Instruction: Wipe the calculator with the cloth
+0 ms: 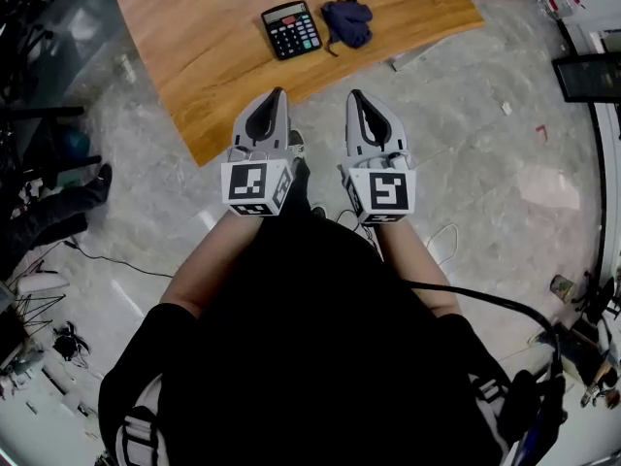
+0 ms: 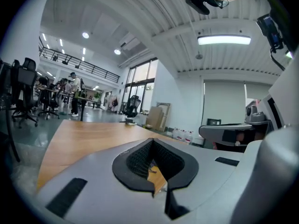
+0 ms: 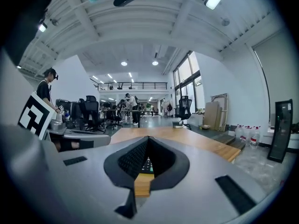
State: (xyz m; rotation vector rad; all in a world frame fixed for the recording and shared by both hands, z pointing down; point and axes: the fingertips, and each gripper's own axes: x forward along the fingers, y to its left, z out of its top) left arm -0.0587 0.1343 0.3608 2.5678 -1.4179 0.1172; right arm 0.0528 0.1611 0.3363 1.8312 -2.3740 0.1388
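A black calculator (image 1: pixel 291 29) lies flat on the wooden table (image 1: pixel 204 56), with a crumpled dark blue cloth (image 1: pixel 347 21) right beside it on its right. Both grippers hover side by side short of the table's near edge, pointing toward it. My left gripper (image 1: pixel 279 93) is shut and empty, its tip just over the table's edge. My right gripper (image 1: pixel 354 95) is shut and empty too, over the floor. In the right gripper view the calculator's keys (image 3: pixel 146 164) show through the window between the pads. The left gripper view shows only tabletop (image 2: pixel 88 136) past the shut jaws.
The table stands on a grey marbled floor (image 1: pixel 485 163). Cables and gear lie on the floor at the left (image 1: pixel 58 260) and right (image 1: pixel 572 309). A black monitor (image 1: pixel 588 74) stands at the right. Office chairs and people show far behind in the gripper views.
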